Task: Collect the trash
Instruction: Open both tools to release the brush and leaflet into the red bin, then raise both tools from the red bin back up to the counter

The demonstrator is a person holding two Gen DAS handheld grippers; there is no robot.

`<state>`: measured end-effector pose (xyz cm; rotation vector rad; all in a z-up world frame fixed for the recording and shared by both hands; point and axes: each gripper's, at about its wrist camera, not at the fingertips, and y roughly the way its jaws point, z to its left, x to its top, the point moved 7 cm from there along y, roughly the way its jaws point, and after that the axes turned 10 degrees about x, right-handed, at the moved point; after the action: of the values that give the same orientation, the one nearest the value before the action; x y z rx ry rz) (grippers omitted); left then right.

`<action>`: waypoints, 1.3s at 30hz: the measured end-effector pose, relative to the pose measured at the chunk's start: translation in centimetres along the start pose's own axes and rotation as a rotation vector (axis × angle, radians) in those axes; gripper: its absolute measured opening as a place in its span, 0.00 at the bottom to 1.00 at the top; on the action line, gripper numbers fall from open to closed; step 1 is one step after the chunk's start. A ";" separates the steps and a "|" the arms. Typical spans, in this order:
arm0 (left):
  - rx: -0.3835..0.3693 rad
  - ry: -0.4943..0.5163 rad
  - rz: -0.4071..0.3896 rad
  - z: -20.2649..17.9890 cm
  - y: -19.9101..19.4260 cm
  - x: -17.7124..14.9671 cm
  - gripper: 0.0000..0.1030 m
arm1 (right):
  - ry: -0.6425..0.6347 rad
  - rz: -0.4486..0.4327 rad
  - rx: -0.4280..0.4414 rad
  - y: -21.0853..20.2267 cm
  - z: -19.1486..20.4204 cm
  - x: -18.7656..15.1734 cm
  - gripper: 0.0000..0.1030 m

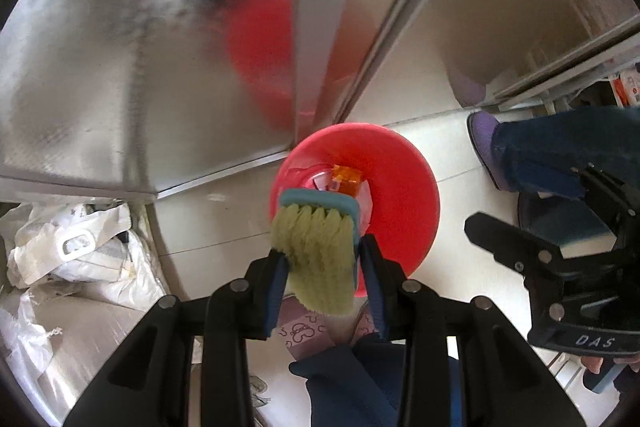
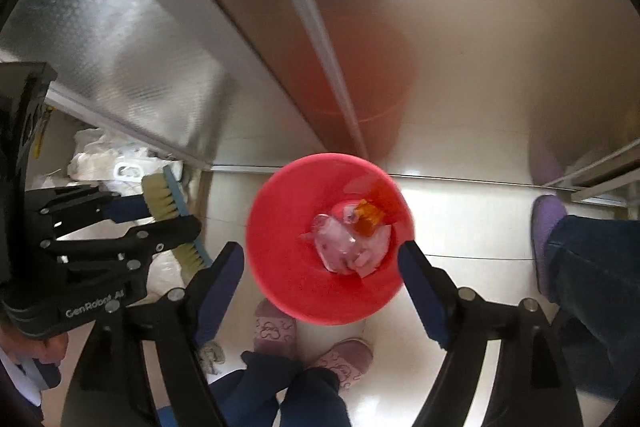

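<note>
Trash (image 2: 352, 241) lies at the bottom of a red bucket (image 2: 288, 267) standing on the pale tiled floor (image 2: 460, 211): a heap of clear crumpled plastic with an orange wrapper (image 2: 368, 219) on its far side. The bucket sits close against a steel cabinet front (image 2: 280, 47), whose surface gives back a blurred red reflection.

Directly above the bucket's mouth hangs the right gripper (image 2: 322, 283), pointing steeply down, its jaws spread wide with nothing between them; the blue pads frame the bucket's rim on either side, and the trash lies just beyond and below them.

Just beside it, on the left, the left gripper (image 1: 322, 259) points straight down and is clamped on a hand brush (image 1: 316, 251) with pale yellow-green bristles and a light blue back. In the left wrist view the brush hangs over the near rim of the bucket, partly covering the trash.

White plastic bags (image 1: 76, 255) are piled on the floor at the left of the cabinet. Below the grippers stand two feet in pink slippers (image 2: 276, 331) and dark trousers. Further right stands another leg in blue jeans (image 2: 592, 279) with a purple slipper (image 2: 546, 223).
</note>
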<state>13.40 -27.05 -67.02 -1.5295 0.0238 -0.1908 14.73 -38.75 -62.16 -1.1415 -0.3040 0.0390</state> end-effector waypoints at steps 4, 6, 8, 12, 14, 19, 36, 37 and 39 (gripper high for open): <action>-0.012 0.022 0.007 -1.2 0.7 0.3 0.32 | 0.030 -0.002 0.000 0.0 -1.3 -0.5 0.81; -0.016 0.036 0.012 -1.8 1.0 0.5 0.32 | 0.051 0.000 0.006 0.1 -1.8 -0.8 0.81; -0.022 0.056 0.015 -2.5 1.5 0.7 0.32 | 0.072 -0.003 0.007 0.1 -2.4 -1.1 0.81; -0.026 0.085 0.014 -3.6 2.1 1.1 0.32 | 0.101 -0.007 0.002 0.3 -3.3 -1.5 0.81; -0.032 0.092 0.015 -4.1 2.4 1.3 0.36 | 0.110 -0.008 0.000 0.4 -3.6 -1.7 0.81; -0.039 0.090 0.009 -4.5 2.3 1.7 0.67 | 0.128 -0.016 0.002 0.3 -3.9 -2.0 0.81; 0.083 0.014 -0.072 3.0 -12.9 -0.8 0.80 | 0.007 -0.039 0.039 -8.7 5.9 0.5 0.81; 0.098 -0.005 -0.083 3.9 -15.0 -1.0 0.80 | -0.006 -0.044 0.041 -10.0 7.1 1.0 0.81; 0.109 -0.034 -0.092 5.2 -18.7 -1.6 0.80 | -0.039 -0.063 0.044 -13.2 9.7 2.1 0.81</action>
<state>10.48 -22.21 -48.42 -1.4258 -0.0830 -0.2351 12.60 -35.30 -46.17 -1.0881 -0.3715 0.0121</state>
